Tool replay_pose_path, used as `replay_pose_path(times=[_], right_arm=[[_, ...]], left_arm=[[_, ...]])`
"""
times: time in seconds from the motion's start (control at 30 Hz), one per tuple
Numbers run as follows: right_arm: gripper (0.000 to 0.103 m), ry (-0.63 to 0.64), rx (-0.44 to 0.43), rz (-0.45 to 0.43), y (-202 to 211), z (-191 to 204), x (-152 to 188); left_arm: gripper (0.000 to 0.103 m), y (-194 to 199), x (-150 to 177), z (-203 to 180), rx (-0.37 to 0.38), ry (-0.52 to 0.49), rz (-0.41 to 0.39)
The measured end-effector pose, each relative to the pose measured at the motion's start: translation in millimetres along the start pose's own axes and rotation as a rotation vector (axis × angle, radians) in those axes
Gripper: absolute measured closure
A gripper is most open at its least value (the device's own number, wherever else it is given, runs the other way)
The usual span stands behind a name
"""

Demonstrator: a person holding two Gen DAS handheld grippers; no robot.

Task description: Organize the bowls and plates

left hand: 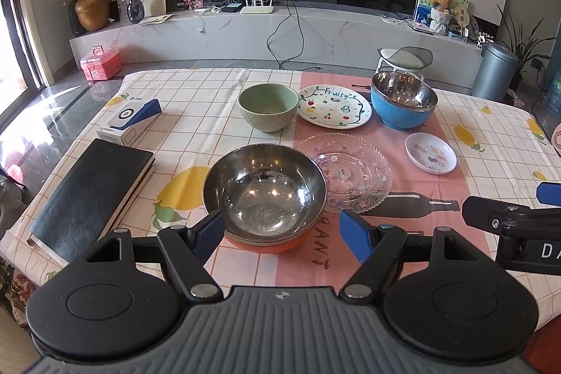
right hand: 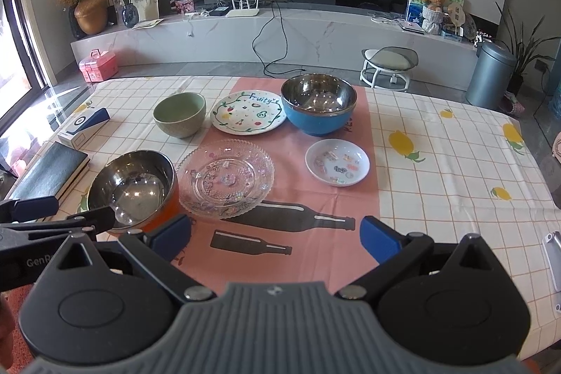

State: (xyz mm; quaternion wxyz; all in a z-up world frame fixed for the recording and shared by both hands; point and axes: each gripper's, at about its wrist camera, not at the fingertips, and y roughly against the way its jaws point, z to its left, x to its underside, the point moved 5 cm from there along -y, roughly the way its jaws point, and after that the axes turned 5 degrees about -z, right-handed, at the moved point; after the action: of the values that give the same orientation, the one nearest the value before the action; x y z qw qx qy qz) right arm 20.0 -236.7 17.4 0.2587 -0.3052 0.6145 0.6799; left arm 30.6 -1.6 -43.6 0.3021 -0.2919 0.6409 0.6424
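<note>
Both jaws stand wide open and hold nothing: the left gripper (left hand: 282, 233) has its blue pads either side of the near rim of the orange bowl (left hand: 264, 190), not touching it as far as I can tell, and the right gripper (right hand: 275, 235) hovers over the pink mat with nothing between its pads. On the counter (right hand: 438, 163) all the dishes lie apart, none stacked. The orange bowl, steel inside, sits nearest the left gripper, its rim just beside the glass plate (right hand: 226, 177). Behind them stand the green bowl (right hand: 179, 114), the fruit plate (right hand: 249, 111) and the blue bowl (right hand: 318, 103) in a row, the fruit plate's edge close against the blue bowl. The small dish (right hand: 337, 162) lies to the right of the glass plate, clear of it. A book (left hand: 93, 195) and a box (left hand: 129, 121) sit at the left edge, outside the task. By this layout the sorting looks barely begun: three bowls are yet to be nested and three plates yet to be piled. The left gripper seems placed to take the orange bowl first; a grip on its thin steel rim may slip, and the glass plate beside it could be nudged.
</note>
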Motion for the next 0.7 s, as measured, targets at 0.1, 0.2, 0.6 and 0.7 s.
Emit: replay_pose_path(times=[0.1,0.2,0.6,0.7], right_arm=[[0.002,0.001,-0.003,0.001,0.9,0.5,0.8],[0.002,0.005,0.001,0.0,1.0,0.2,0.5],[0.003,-0.003,0.003,0.005,2.0,-1.6,3.1],[0.003,-0.002,0.004,0.005,2.1,-1.6,3.2]], left_arm=[[0.015,0.0,-0.1,0.2,0.0,0.0,0.0],[0.015,1.1,1.9,-0.4,0.002,0.0,0.0],[0.015,1.8,3.1,-1.0,0.003,0.0,-0.001],[0.015,1.7,3.0,-1.0,0.004,0.0,0.0]])
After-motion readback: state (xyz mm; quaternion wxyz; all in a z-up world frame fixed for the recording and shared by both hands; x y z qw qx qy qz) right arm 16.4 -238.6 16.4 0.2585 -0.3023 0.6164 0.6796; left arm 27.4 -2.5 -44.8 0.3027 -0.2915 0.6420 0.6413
